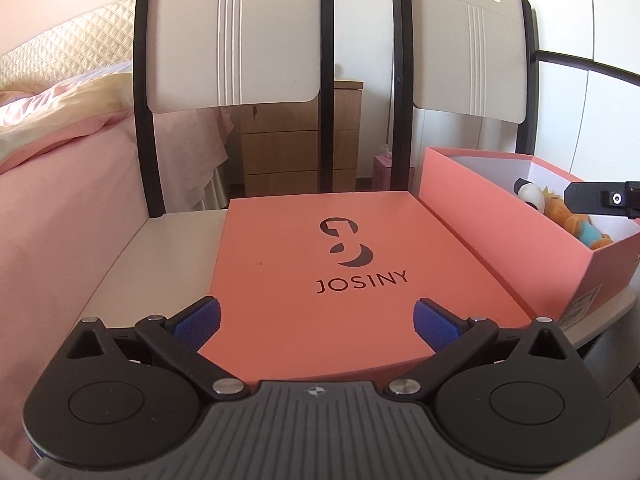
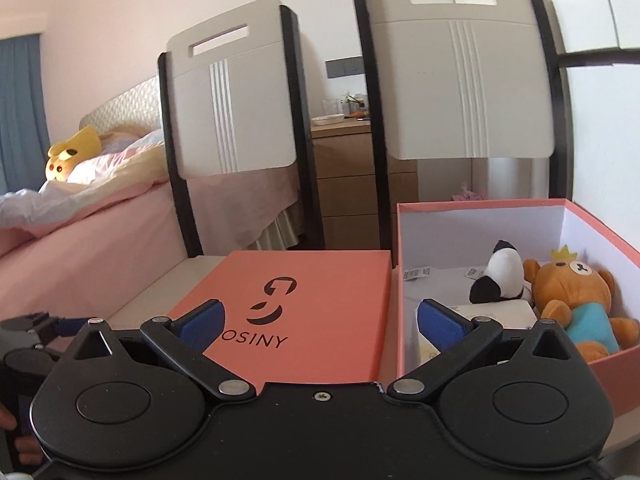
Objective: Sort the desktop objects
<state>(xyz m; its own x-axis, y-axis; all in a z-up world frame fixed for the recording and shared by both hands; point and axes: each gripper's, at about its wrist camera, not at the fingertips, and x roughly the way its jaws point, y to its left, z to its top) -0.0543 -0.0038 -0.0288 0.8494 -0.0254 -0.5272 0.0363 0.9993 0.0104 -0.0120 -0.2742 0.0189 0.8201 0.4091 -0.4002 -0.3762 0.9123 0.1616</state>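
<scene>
A salmon box lid [image 1: 320, 272] printed JOSINY lies flat on the pale chair seats; it also shows in the right wrist view as the lid [image 2: 312, 304]. My left gripper [image 1: 317, 318] hovers open over its near edge, nothing between the blue pads. Right of the lid stands the open salmon box [image 2: 592, 236], seen too as the box [image 1: 500, 216]. Inside lie a black-and-white plush [image 2: 502, 272], an orange bear [image 2: 568, 292] in a blue shirt, and a white item [image 2: 500, 314]. My right gripper [image 2: 322, 320] is open above the lid's right edge and the box's near left corner.
Two white chair backs [image 1: 236, 36] with black frames rise behind the boxes. A pink bed [image 2: 80, 220] with a yellow plush [image 2: 68, 156] lies to the left. A wooden drawer unit [image 1: 300, 148] stands behind the chairs. A hand [image 2: 16, 436] holds the left gripper's body.
</scene>
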